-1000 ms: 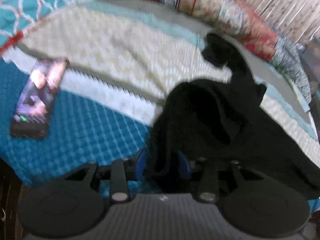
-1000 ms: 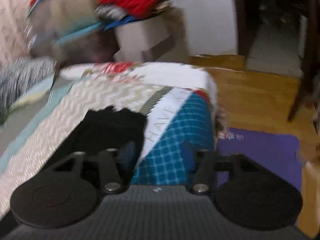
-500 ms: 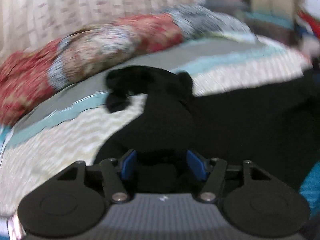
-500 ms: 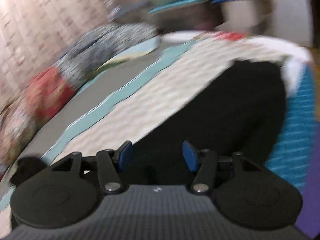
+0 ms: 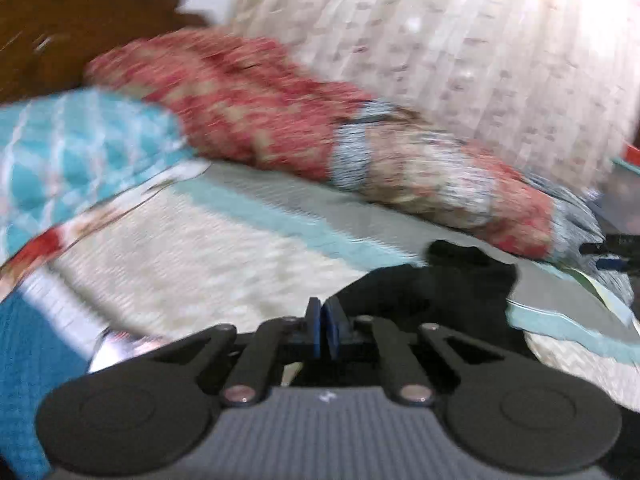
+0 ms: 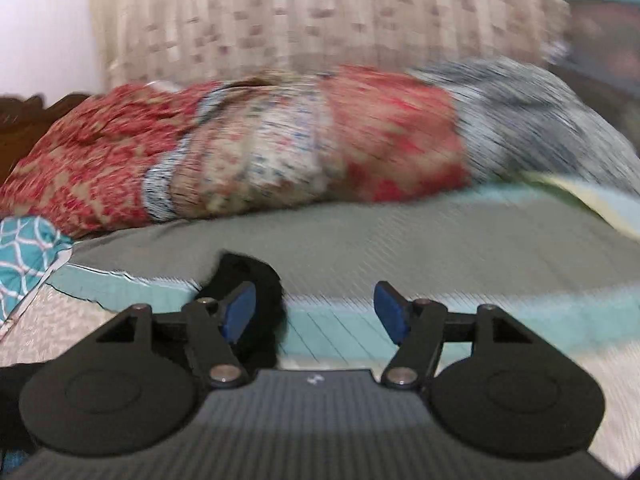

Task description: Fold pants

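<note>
The black pants [image 5: 432, 292] lie bunched on the bed [image 5: 240, 264] near the red pillow [image 5: 280, 104], not folded yet, while the left tool [image 5: 321, 326] is clenched on nothing and the right tool [image 6: 316, 314] is opening, empty.

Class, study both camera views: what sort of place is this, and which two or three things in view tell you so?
Most likely a bedroom. A quilted bedspread covers a bed, a long red patterned bolster or rolled quilt lies along its far side, and a curtain hangs behind. Black pants lie on the bed.
</note>
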`<state>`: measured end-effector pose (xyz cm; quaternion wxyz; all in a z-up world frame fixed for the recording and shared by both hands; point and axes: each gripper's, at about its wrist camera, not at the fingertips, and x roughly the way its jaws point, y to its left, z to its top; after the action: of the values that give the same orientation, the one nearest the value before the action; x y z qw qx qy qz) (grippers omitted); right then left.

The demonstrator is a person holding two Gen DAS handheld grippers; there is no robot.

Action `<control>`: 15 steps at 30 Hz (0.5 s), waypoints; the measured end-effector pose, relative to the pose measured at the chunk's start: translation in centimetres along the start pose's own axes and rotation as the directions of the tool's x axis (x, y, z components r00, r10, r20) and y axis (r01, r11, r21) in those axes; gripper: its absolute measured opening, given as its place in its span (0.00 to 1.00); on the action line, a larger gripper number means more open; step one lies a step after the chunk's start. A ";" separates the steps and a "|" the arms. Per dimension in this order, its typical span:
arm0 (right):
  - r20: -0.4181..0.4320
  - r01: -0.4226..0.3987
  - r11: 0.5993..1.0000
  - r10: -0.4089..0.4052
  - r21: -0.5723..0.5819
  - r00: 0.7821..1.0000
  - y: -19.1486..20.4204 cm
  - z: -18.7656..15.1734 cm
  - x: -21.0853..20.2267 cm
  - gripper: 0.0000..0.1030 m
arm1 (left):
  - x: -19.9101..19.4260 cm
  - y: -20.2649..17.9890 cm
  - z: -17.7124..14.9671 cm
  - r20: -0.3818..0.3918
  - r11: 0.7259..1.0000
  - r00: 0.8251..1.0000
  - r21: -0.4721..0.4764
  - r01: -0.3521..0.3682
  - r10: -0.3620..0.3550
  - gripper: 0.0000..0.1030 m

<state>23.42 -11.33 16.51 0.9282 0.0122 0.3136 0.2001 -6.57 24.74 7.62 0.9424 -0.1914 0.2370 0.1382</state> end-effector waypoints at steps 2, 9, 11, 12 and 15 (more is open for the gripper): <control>-0.032 -0.053 0.997 0.052 -0.048 0.998 2.7 1.9 4.3 0.66 | 0.6 1.4 -0.5 -0.051 0.999 0.998 -0.041 0.022 -0.024 0.04; -0.202 -0.157 0.975 0.125 -0.154 0.971 11.4 3.2 12.8 0.66 | 1.4 1.0 -3.5 -0.093 0.999 0.996 0.050 0.018 -0.014 0.05; -0.230 -0.114 0.967 0.061 -0.228 0.971 12.8 3.1 15.4 0.71 | 1.8 1.1 -3.5 -0.099 0.999 0.995 0.040 0.033 -0.029 0.05; -0.242 -0.087 0.963 0.023 -0.257 0.970 13.2 3.0 16.8 0.74 | 2.0 1.2 -3.5 -0.097 0.999 0.995 0.029 0.039 -0.036 0.05; -0.336 -0.056 0.962 -0.038 -0.267 0.941 12.7 2.3 21.0 0.79 | 1.9 1.7 -3.5 -0.093 0.999 0.994 0.004 0.049 -0.048 0.05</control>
<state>35.38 8.54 8.13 0.8525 -0.1487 0.4374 0.2446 -6.97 25.07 3.33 0.9340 -0.2005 0.2765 0.1054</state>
